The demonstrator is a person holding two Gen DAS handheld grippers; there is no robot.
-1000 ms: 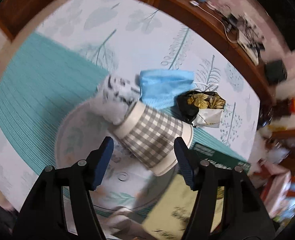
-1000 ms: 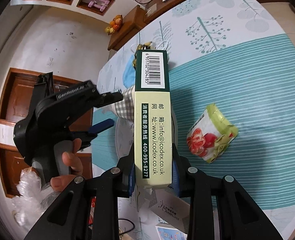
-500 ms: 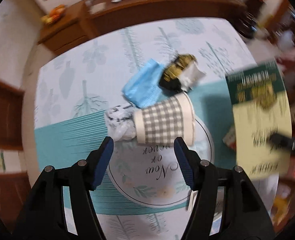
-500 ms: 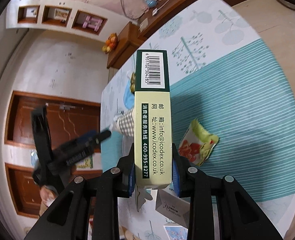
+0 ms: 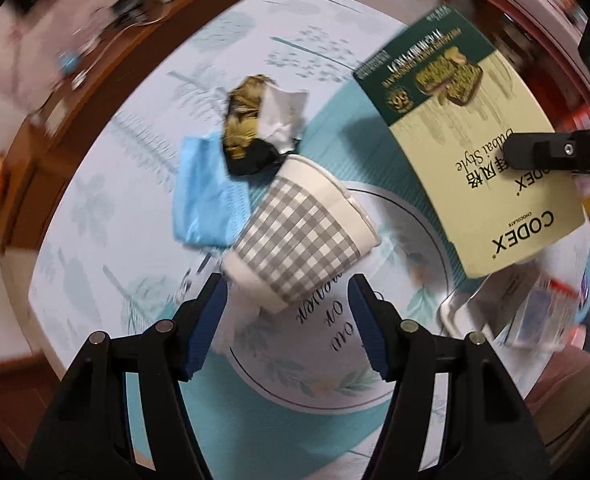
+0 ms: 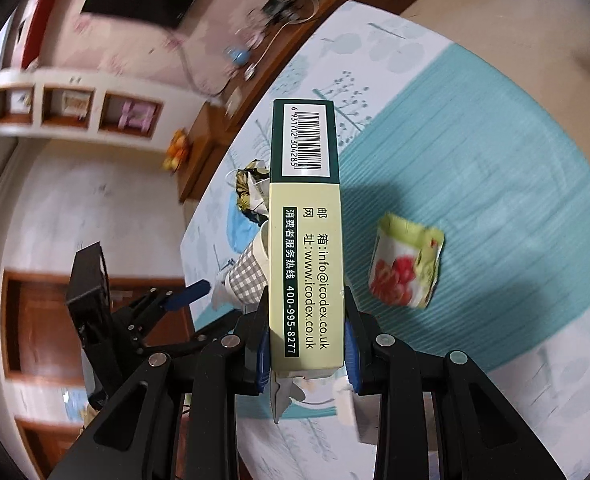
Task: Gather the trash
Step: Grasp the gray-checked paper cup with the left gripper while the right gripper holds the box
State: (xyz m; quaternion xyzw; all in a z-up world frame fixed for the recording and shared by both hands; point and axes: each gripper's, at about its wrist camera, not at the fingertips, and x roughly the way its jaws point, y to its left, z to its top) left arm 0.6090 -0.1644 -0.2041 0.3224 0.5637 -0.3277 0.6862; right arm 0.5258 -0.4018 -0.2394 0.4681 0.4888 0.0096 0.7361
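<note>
While the left tongs (image 5: 287,312) hang spread wide and empty, pointing straight down over the counter (image 5: 107,208), a gingham paper cup (image 5: 299,236) lies on its side just beyond their tips, its mouth partly over a round printed plate (image 5: 335,364). Touching the cup's far side are a blue face mask (image 5: 207,196) and a crumpled black-and-gold wrapper (image 5: 255,124). The right tongs (image 6: 307,340) are clenched on a green-and-cream chocolate box (image 6: 305,240), gripping its near end and holding it clear above the counter's teal cloth, barcode end pointing away. Beyond the box on the cloth, well apart from the cup, lies a small green snack packet (image 6: 407,260) with a red fruit picture.
</note>
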